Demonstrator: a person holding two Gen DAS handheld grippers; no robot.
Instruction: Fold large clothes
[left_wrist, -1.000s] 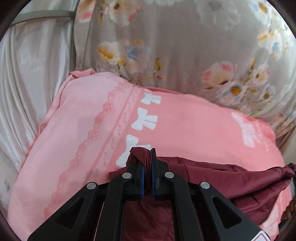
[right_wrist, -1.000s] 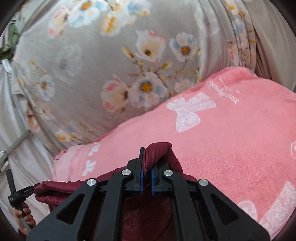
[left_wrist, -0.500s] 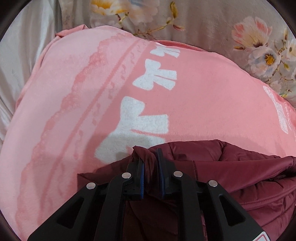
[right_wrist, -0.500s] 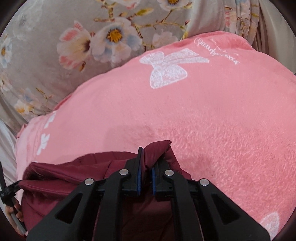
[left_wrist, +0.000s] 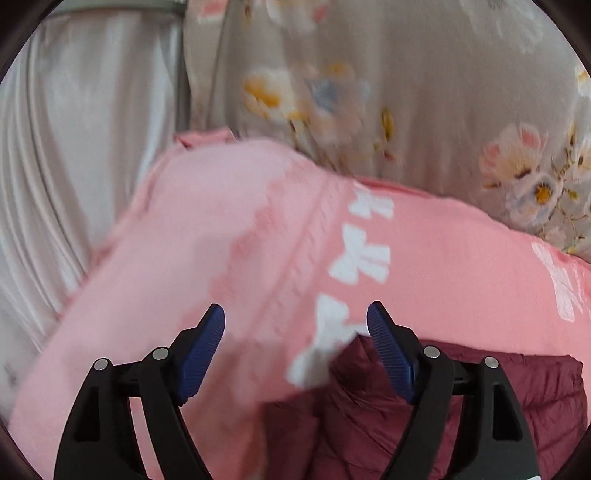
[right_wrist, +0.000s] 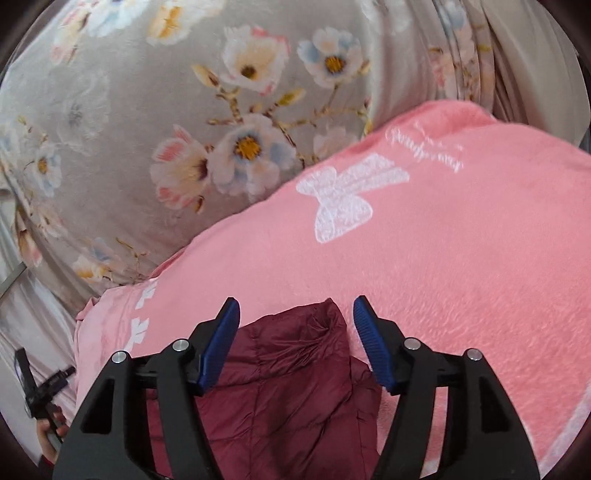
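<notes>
We are seeing the left view partly blurred, so the lace pattern on the pink blanket is hard to make out, and the lower part of the maroon quilted jacket is being cut off by the frame edge and hidden behind the black tool arms. In the right view, only a small piece of the other tool and some fingers of a hand are showing at the far left edge.

The jacket is lying on the pink blanket — a puffy, slightly shiny cloth with stitched squares, its raised corner creased. The blanket is looking soft and fleecy, with white bow prints.

The left tool is opening its jaws; the ribbed blue pads are standing apart over the blanket, with the jacket's edge just inside the right pad. The right tool is also opening — the jacket corner is sitting between its pads, not pressed.

Behind, a grey flowered fabric and a pale satin curtain are closing the scene.
</notes>
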